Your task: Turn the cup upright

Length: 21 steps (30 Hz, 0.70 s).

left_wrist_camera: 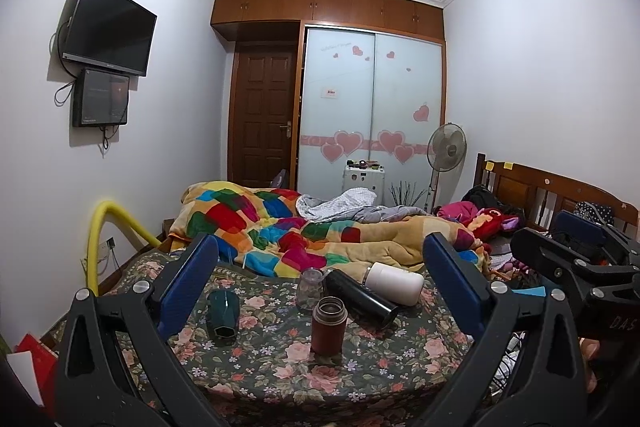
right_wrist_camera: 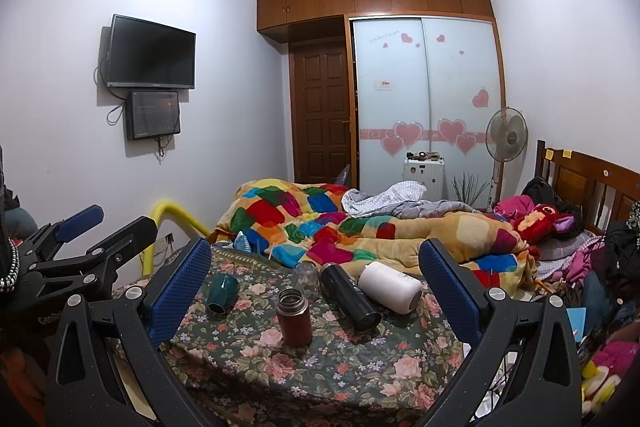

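Observation:
Several cups lie or stand on the floral bedspread (left_wrist_camera: 280,379). A brown flask (left_wrist_camera: 328,325) stands upright with its mouth open; it also shows in the right wrist view (right_wrist_camera: 294,317). A dark green cup (left_wrist_camera: 224,315) (right_wrist_camera: 222,293), a black bottle (left_wrist_camera: 360,297) (right_wrist_camera: 350,297) and a white cup (left_wrist_camera: 394,283) (right_wrist_camera: 390,287) lie on their sides. A clear glass (left_wrist_camera: 309,287) (right_wrist_camera: 305,275) stands mouth down behind the flask. My left gripper (left_wrist_camera: 320,291) and right gripper (right_wrist_camera: 316,291) are both open, empty and held back from the cups.
A patchwork quilt (left_wrist_camera: 304,235) is heaped behind the cups. Clothes and a red plush toy (right_wrist_camera: 540,223) pile at the right by the wooden headboard (left_wrist_camera: 560,195). A yellow tube (left_wrist_camera: 108,235) curves at the bed's left edge. A fan (left_wrist_camera: 446,151) stands by the wardrobe.

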### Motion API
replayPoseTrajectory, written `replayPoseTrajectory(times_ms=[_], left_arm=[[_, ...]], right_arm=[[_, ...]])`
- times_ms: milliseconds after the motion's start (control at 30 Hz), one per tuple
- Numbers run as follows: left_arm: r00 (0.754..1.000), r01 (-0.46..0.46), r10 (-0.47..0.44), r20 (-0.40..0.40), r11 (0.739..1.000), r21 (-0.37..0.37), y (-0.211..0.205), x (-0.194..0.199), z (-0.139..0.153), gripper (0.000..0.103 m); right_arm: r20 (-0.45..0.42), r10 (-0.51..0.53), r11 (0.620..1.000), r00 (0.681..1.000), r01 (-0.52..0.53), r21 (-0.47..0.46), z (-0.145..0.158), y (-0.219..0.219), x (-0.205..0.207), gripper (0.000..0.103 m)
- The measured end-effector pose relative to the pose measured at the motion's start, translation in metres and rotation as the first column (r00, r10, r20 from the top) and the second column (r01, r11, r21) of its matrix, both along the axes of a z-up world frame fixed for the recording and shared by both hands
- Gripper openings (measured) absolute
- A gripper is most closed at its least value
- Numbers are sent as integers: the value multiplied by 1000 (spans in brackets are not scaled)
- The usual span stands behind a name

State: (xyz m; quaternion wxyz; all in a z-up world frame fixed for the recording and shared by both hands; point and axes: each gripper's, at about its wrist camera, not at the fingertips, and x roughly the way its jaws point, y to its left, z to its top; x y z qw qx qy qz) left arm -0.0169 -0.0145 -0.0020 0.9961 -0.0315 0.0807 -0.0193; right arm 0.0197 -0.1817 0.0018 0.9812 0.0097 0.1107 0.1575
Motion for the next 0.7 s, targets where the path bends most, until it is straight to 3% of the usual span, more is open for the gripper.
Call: replayPoseTrajectory(times_ms=[700], left_arm=[[999, -2, 1, -36, 1000, -27, 10, 10, -9, 103]], right_arm=[[-34, -11, 1000, 999, 11, -5, -7, 5, 11, 103]])
